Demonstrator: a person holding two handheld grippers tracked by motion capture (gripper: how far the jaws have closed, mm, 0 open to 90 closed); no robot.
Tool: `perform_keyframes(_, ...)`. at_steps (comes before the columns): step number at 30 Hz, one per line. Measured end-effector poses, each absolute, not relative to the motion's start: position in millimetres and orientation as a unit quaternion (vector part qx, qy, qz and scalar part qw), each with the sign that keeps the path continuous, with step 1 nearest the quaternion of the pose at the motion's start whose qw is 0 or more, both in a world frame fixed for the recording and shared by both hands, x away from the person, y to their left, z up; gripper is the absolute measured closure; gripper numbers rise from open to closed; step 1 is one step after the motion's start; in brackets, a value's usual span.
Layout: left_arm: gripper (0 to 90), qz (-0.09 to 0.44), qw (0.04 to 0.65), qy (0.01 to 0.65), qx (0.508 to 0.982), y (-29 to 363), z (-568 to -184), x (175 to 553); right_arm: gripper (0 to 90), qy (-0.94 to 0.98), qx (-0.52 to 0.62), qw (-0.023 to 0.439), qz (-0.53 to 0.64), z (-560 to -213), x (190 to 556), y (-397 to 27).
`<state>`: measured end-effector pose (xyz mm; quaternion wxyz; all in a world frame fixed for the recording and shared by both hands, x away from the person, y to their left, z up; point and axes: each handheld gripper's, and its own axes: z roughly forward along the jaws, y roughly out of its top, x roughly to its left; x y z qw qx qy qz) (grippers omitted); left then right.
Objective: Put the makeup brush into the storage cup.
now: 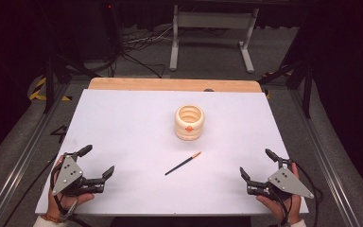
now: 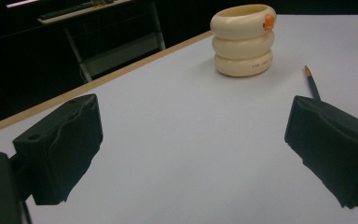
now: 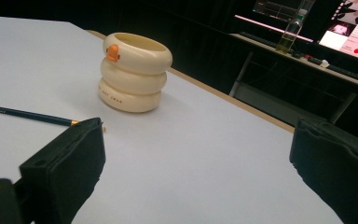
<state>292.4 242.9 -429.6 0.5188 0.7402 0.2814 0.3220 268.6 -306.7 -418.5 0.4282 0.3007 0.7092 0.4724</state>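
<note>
**High view: both tools idle at the near corners**

High view gives me the white bench (image 1: pixel 137 123) with a cream ringed pen holder (image 1: pixel 189 122) standing upright near its middle, an orange duck bill on its front. A dark pencil (image 1: pixel 183 163) lies flat just in front of the holder, apart from it, orange tip toward the holder. My left tool (image 1: pixel 97 161) sits at the near left corner, jaws spread wide, gripping nothing. My right tool (image 1: pixel 257 163) rests at the near right corner, likewise released and empty.

White table (image 1: pixel 123 123): cream holder (image 1: pixel 189 122), pencil (image 1: pixel 183 163).
</note>
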Motion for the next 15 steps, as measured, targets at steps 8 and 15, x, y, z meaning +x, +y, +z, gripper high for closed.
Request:
perform_keyframes(8, 4.8, 0.305, 0.519, 0.273, 0.751, 236, -431, 294, 4.6, 0.715, 0.297, 0.426, 0.468, -420, 270, -303)
perform_keyframes(15, 5.0, 0.299, 0.51, 0.261, 0.763, 226, -430, 300, 5.0, 0.716, 0.299, 0.428, 0.464, -421, 270, -304)
